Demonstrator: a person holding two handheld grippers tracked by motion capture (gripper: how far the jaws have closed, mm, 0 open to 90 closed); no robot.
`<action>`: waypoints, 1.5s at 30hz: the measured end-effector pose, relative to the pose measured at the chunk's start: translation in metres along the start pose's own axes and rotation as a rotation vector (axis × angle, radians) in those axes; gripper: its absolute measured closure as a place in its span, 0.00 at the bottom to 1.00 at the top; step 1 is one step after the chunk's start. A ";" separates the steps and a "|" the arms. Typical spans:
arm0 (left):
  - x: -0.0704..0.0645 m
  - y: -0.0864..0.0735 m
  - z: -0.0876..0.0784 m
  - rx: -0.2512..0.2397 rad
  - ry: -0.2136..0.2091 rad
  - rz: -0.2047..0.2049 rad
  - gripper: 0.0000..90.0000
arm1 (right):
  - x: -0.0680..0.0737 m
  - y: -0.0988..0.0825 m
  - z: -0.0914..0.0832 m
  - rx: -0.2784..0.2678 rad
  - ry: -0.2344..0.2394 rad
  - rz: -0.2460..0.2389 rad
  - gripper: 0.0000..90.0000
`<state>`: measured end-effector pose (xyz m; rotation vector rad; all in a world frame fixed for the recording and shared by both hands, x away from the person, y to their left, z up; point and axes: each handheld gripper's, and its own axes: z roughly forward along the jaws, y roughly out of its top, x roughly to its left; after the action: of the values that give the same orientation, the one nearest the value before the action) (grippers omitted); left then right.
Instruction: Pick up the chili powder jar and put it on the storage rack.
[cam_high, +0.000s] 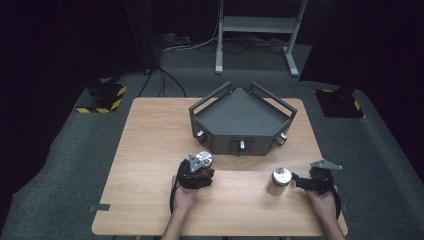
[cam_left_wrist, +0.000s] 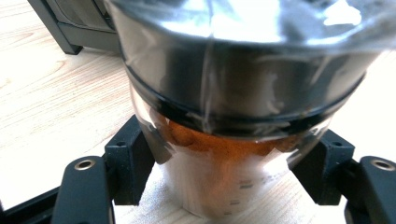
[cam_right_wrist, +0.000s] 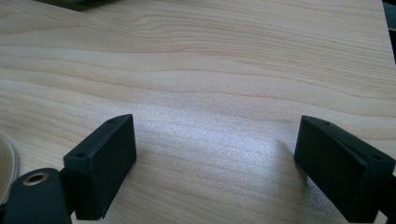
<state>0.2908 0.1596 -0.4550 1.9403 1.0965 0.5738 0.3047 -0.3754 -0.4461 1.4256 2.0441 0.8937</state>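
1. Jar (cam_left_wrist: 224, 140) in the left gripper (cam_high: 199, 172) – a clear jar with a wide silver lid and orange-brown contents – stands upright on the table (cam_high: 150, 150), long axis vertical, lid facing up. It sits left of centre, in front of the tray.
2. Room: dark walls, grey carpet, a pale metal stand (cam_high: 257, 30) at the far end and yellow-black striped floor markers either side.
3. Table: light wood grain, rectangular, with the person's forearms coming in over its near edge.
4. Tray (cam_high: 240, 117): a dark grey, angular tray with raised rails, placed at the far middle of the table, its point away from the person.
5. Second jar (cam_high: 280, 180), also silver-lidded and upright, stands to the right, just beside the right gripper (cam_high: 300, 181).
6. Left gripper's jaws are clenched on the first jar's glass body below the lid – pads (cam_left_wrist: 128, 163) pressing on both sides.
7. Right gripper's jaws are spread wide over bare wood, holding nothing.
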 end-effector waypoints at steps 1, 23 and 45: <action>0.000 0.000 0.000 0.001 0.000 0.001 0.33 | 0.000 0.000 0.000 0.000 0.000 0.000 0.14; 0.006 0.012 -0.015 -0.009 -0.021 0.010 0.34 | 0.000 0.000 0.000 0.000 0.000 0.000 0.14; 0.016 0.062 -0.040 -0.010 -0.108 0.053 0.33 | 0.000 0.000 0.000 0.000 -0.001 0.000 0.14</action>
<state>0.3015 0.1725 -0.3814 1.9726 0.9756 0.4967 0.3046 -0.3753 -0.4461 1.4258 2.0435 0.8934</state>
